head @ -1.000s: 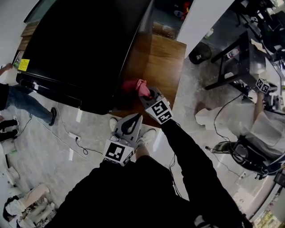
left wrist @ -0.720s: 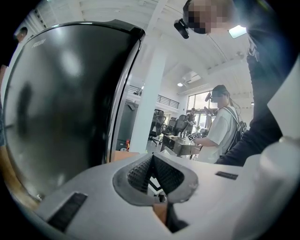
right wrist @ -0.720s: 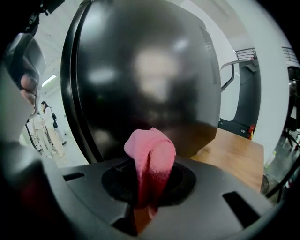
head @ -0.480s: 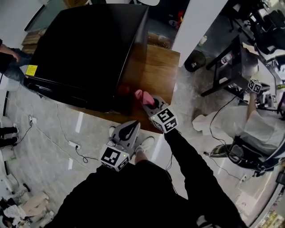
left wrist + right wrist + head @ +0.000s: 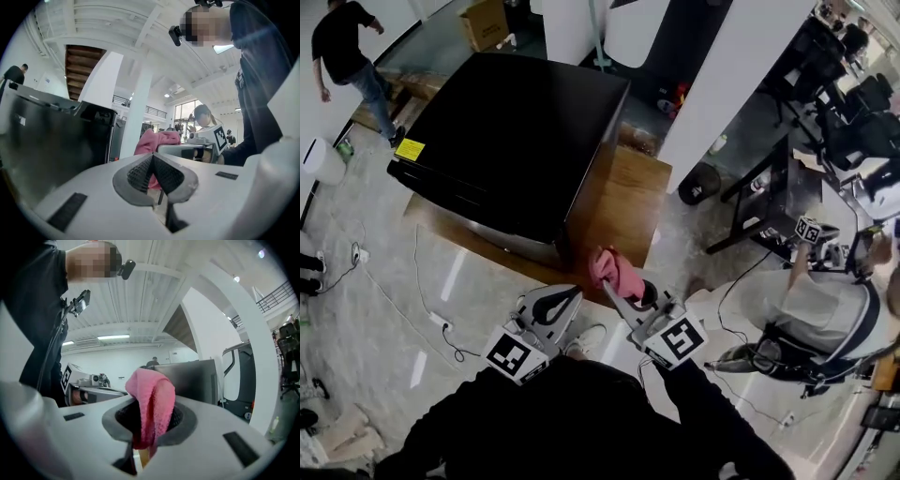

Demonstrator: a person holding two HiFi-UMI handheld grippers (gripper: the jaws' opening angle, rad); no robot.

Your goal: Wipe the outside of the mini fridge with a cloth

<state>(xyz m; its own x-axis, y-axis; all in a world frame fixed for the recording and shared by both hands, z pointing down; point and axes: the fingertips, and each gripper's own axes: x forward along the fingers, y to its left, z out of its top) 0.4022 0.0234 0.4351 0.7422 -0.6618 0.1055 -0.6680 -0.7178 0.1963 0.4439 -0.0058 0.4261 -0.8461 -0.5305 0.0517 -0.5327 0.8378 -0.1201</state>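
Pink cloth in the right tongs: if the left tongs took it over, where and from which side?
Grip the bunched fold of the pink terry cloth that stands clear beyond the right tongs, which are shut on its lower part. Come in from the left tongs' side, across the fold. They are shut, so open them first.

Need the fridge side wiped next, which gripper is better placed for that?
Right, probably. The right gripper is shut on the pink cloth, close to the mini fridge's near corner. The left gripper is shut and empty, beside it.
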